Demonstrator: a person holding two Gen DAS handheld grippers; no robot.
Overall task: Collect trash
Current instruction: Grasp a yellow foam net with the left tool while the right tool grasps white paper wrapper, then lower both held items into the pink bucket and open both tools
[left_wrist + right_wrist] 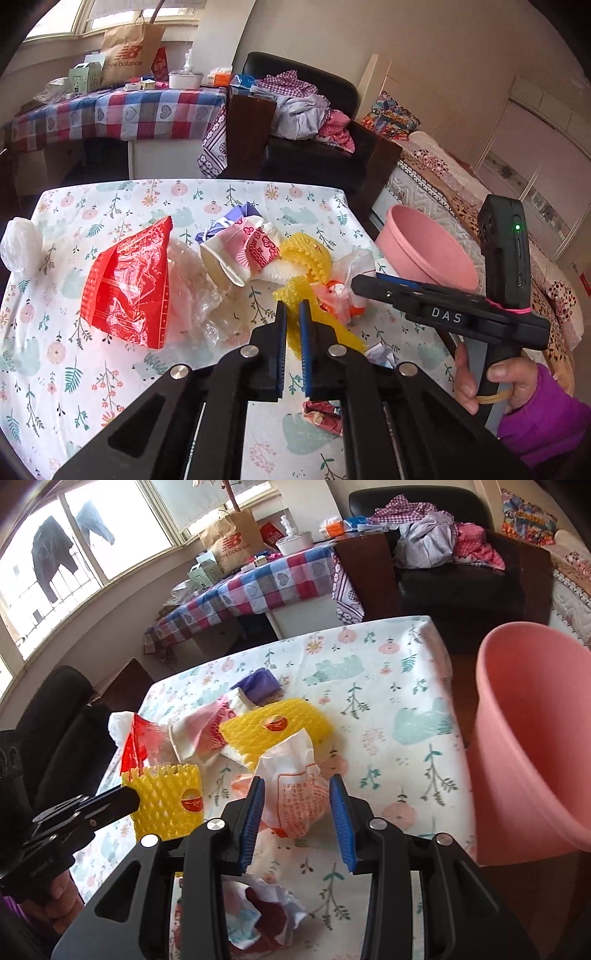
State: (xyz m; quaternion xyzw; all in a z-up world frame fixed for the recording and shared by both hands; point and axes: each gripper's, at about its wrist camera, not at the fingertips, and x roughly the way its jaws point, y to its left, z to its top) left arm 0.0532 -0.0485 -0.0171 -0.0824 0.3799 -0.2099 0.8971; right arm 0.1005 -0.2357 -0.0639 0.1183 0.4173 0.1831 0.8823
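Note:
Trash lies on a floral tablecloth [122, 376]. My left gripper [293, 314] is shut on a yellow foam net [325, 332], which also shows in the right wrist view [166, 805] held at its edge by the left gripper. My right gripper [297, 794] is open, its blue pads on either side of a white and orange wrapper [295, 786], also seen in the left wrist view [343, 291]. A second yellow foam net [273, 727], a red plastic bag [129, 288], and a crushed paper cup [240, 251] lie behind.
A pink bin [532, 746] stands off the table's right edge, also in the left wrist view [424, 247]. A crumpled wrapper [266, 915] lies near my right gripper. A white wad [18, 243] sits at the table's left edge. A purple wrapper [258, 683] lies further back.

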